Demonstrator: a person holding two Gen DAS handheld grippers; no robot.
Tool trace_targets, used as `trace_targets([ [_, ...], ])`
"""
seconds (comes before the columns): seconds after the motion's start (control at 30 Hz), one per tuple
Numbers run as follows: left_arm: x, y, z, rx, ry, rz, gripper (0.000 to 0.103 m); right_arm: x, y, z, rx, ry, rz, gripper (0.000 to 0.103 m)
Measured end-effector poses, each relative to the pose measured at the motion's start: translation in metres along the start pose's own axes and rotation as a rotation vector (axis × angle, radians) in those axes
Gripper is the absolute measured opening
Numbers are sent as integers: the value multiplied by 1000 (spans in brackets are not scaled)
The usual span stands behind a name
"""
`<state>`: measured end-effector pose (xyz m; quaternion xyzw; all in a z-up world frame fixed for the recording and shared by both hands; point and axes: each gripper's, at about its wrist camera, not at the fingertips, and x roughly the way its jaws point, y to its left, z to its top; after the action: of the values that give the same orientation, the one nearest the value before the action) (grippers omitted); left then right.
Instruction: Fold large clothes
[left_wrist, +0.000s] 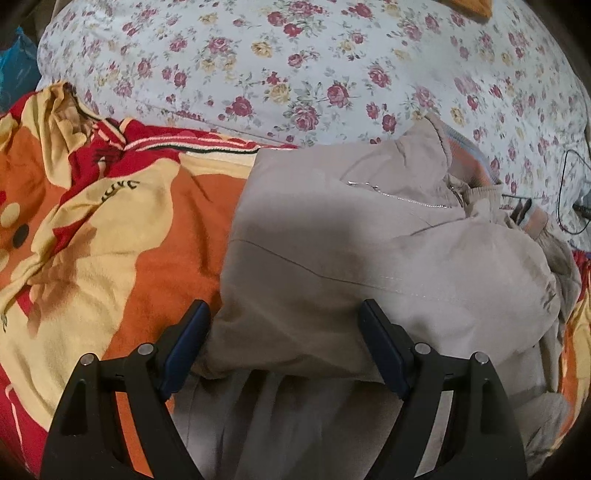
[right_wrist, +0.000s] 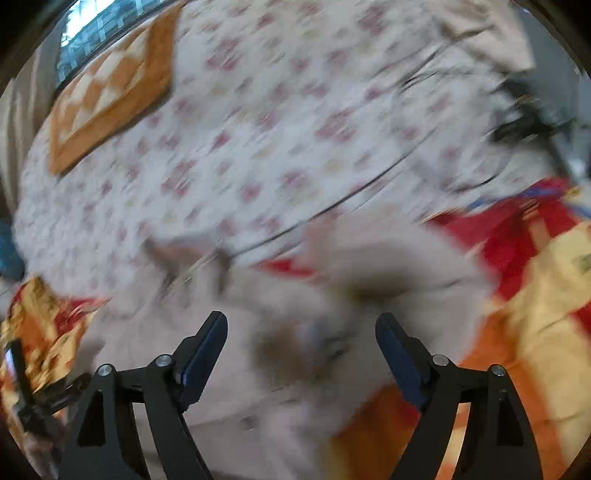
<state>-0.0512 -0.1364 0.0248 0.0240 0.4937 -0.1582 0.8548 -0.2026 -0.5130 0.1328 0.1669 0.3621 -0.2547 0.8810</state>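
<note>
Your left tongs (left_wrist: 284, 314) and right tongs (right_wrist: 301, 325) hang spread and empty over the beige zippered fabric jacket (left_wrist: 369, 251), letting the fold settle on the bed's orange-and-red cartoon blanket (left_wrist: 110, 240).

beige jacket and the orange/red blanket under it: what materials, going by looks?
Beige jacket: looks like matte woven cloth, maybe cotton or a synthetic blend; smooth face, stitched seams, metal-looking zipper, ribbed collar.
Orange/red blanket: probably fleece or plush; soft, fuzzy, non-shiny surface with printed pattern and loose folds.
</note>
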Motion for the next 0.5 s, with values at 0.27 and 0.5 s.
trace_targets([
  [0.27, 2, 6, 0, -33, 1, -13, 82, 56, -20, 14, -102, 74, -105, 82],
  [0.5, 8, 6, -3, -23, 12, -7, 82, 125, 18, 11, -324, 159, -179, 60],
])
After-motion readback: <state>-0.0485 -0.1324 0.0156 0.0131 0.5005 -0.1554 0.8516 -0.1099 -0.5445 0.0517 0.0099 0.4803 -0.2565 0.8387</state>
